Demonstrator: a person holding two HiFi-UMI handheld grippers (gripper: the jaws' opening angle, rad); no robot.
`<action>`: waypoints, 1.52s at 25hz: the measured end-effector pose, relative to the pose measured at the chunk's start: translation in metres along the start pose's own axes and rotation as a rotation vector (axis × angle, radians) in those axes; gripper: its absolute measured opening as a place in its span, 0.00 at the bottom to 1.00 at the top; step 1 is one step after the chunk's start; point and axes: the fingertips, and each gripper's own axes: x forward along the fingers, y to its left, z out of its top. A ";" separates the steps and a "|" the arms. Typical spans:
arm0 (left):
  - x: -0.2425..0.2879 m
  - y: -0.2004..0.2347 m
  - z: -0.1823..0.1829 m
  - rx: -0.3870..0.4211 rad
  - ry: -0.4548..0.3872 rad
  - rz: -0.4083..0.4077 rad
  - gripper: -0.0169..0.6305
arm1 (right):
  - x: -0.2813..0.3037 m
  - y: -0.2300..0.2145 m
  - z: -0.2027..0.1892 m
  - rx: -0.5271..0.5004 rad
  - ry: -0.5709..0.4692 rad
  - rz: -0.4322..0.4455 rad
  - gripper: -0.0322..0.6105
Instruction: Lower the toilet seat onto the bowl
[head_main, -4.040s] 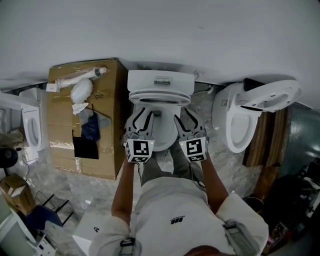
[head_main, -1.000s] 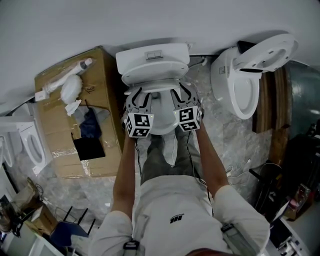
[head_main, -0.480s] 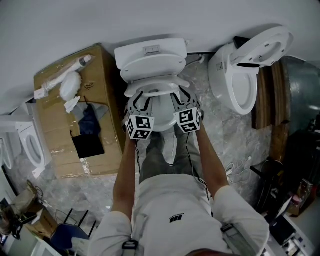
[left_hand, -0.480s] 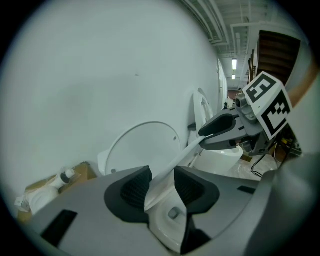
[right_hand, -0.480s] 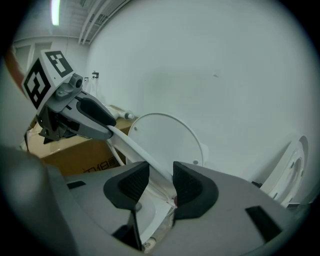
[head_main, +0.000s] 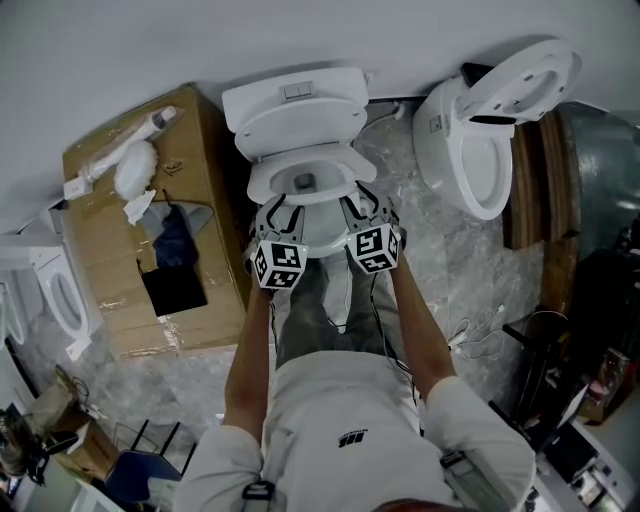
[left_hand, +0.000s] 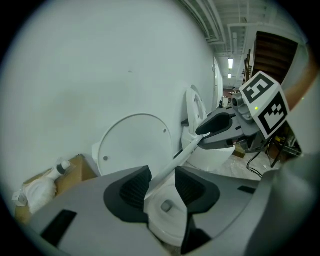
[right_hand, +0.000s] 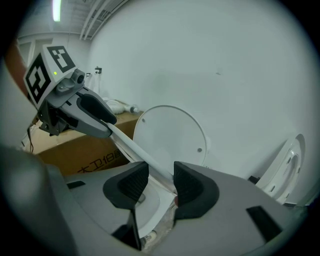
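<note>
A white toilet stands against the wall with its lid (head_main: 297, 124) raised against the tank. Its seat (head_main: 262, 186) lies low over the bowl (head_main: 303, 181). My left gripper (head_main: 272, 212) and right gripper (head_main: 362, 208) are at the seat's front rim, side by side. In the left gripper view the thin rim (left_hand: 186, 151) runs between the jaws of the left gripper (left_hand: 162, 182) toward the right gripper (left_hand: 220, 131). The rim (right_hand: 131, 146) likewise passes between the jaws of the right gripper (right_hand: 160, 182). Both pairs of jaws are opening, and a gap shows beside the rim.
A cardboard box (head_main: 120, 240) with bags and a tube on it stands left of the toilet. A second toilet (head_main: 468, 150) with raised lid stands at the right, another (head_main: 58, 292) at the far left. Cables (head_main: 470, 335) lie on the marble floor.
The seat has swung down from the lid toward the bowl, with both grippers following it downward and toward the person. More of the bowl's inside shows now.
</note>
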 end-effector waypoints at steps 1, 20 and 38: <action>-0.001 -0.003 -0.002 0.000 0.005 -0.003 0.30 | -0.001 0.002 -0.003 -0.002 0.004 0.002 0.30; -0.009 -0.043 -0.045 0.013 0.075 -0.005 0.31 | -0.019 0.031 -0.051 -0.075 0.041 0.113 0.31; -0.012 -0.079 -0.095 0.040 0.096 0.018 0.32 | -0.024 0.064 -0.103 -0.139 0.028 0.221 0.34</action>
